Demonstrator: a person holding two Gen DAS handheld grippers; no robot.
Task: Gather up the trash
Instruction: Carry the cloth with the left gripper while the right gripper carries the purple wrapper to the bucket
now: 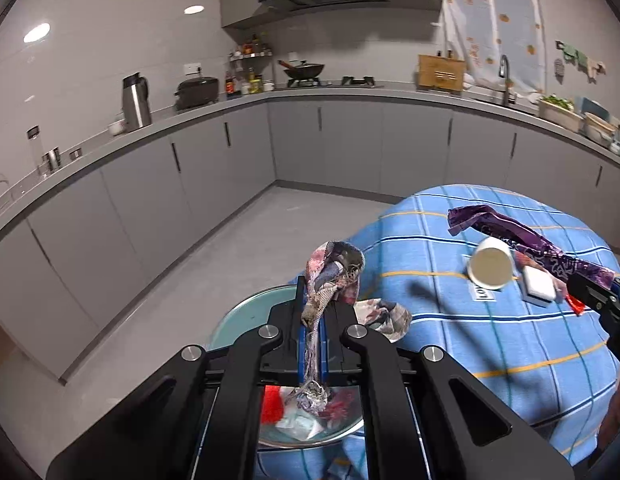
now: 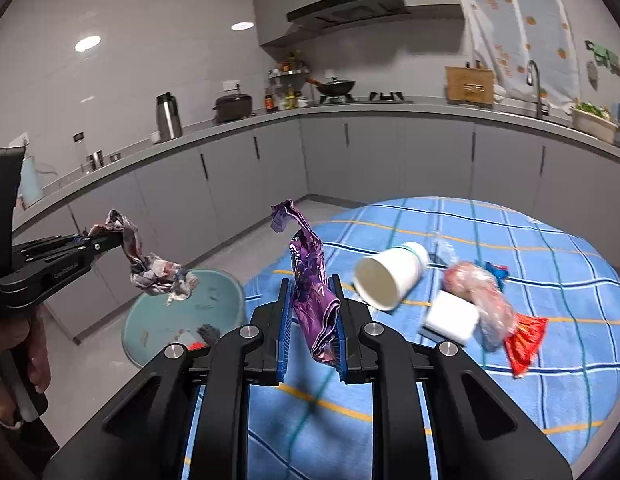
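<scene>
While my left tongs (image 1: pixel 313 344) pinch the crumpled wrapper (image 1: pixel 332 276) above the bin (image 2: pixel 182 312) at seven o'clock, my right tongs (image 2: pixel 312 320) clamp the purple wrapper (image 2: pixel 310 280)

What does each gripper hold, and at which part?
Left gripper: crumpled patterned wrapper, pinched at its lower end. Right gripper: crumpled purple foil wrapper, lower part.

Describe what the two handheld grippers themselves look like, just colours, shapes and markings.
Both the left gripper and the right gripper are matte black linkage frames with round silver bolts at the pivots. Their fingers are flat black bars lined with ribbed blue pads. Seen from the side in the right wrist view, the left one carries small pale lettering, too blurred to read.
</scene>
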